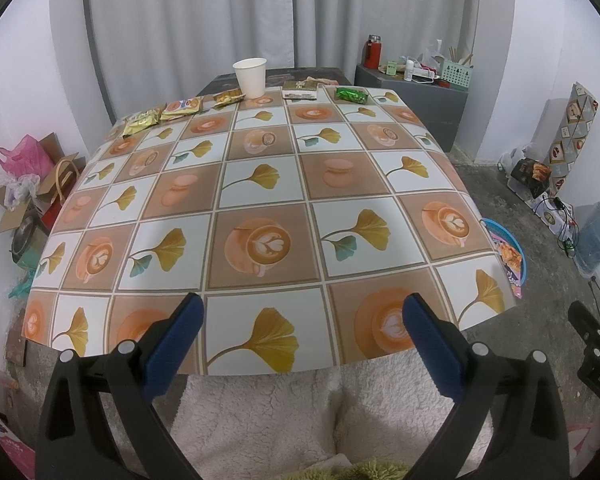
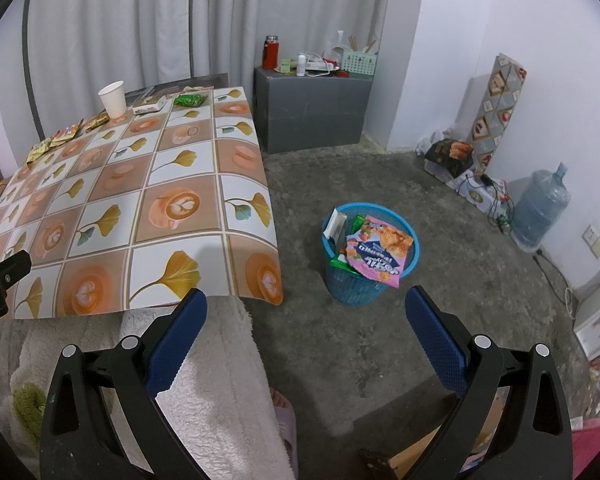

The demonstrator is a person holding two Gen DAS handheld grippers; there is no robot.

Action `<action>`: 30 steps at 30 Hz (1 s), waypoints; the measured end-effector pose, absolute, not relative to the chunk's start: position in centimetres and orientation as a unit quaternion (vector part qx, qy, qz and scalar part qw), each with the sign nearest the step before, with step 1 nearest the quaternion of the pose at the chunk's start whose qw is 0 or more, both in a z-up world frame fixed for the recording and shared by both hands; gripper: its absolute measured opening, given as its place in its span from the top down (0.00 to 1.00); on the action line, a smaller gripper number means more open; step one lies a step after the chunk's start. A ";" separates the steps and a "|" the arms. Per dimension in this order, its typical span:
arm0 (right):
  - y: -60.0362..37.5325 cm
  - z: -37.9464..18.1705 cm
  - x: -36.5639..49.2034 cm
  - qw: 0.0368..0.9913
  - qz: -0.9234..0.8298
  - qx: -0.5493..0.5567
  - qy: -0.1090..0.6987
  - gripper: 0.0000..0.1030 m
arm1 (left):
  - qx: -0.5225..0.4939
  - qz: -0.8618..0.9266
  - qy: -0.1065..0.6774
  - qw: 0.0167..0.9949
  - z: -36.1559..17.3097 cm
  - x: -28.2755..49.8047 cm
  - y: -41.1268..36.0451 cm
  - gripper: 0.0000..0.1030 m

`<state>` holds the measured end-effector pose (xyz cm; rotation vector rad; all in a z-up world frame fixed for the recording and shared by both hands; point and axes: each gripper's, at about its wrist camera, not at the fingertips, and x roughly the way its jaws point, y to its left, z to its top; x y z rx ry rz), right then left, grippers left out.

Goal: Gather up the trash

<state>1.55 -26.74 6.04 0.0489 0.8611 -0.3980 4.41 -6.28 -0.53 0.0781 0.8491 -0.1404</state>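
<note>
Trash lies along the far edge of the table (image 1: 260, 184): a white paper cup (image 1: 250, 77), a green wrapper (image 1: 352, 95), a flat box (image 1: 300, 90), gold wrappers (image 1: 228, 98) (image 1: 139, 122) and an orange packet (image 1: 182, 107). The cup (image 2: 113, 99) and green wrapper (image 2: 190, 100) also show in the right wrist view. A blue basket (image 2: 370, 254) on the floor right of the table holds a pink snack bag (image 2: 378, 252) and other wrappers. My left gripper (image 1: 302, 312) is open and empty over the table's near edge. My right gripper (image 2: 306, 312) is open and empty above the floor, near the basket.
A grey cabinet (image 2: 312, 116) with a red flask (image 2: 271, 53) and clutter stands behind the table. A water jug (image 2: 540, 208), boxes and cables line the right wall. Bags and cartons (image 1: 32, 184) sit left of the table. A fleecy white garment (image 2: 220, 380) is below the grippers.
</note>
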 end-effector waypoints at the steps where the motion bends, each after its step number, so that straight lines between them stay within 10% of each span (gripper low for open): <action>1: -26.8 6.0 1.5 0.889 -0.192 0.024 0.415 0.07 | 0.038 -0.067 0.411 0.908 -0.5 4.4 -6.3 0.05; 30: -26.7 6.0 1.5 0.889 -0.191 0.024 0.414 0.07 | 0.040 -0.069 0.411 0.908 -0.6 4.5 -6.1 0.05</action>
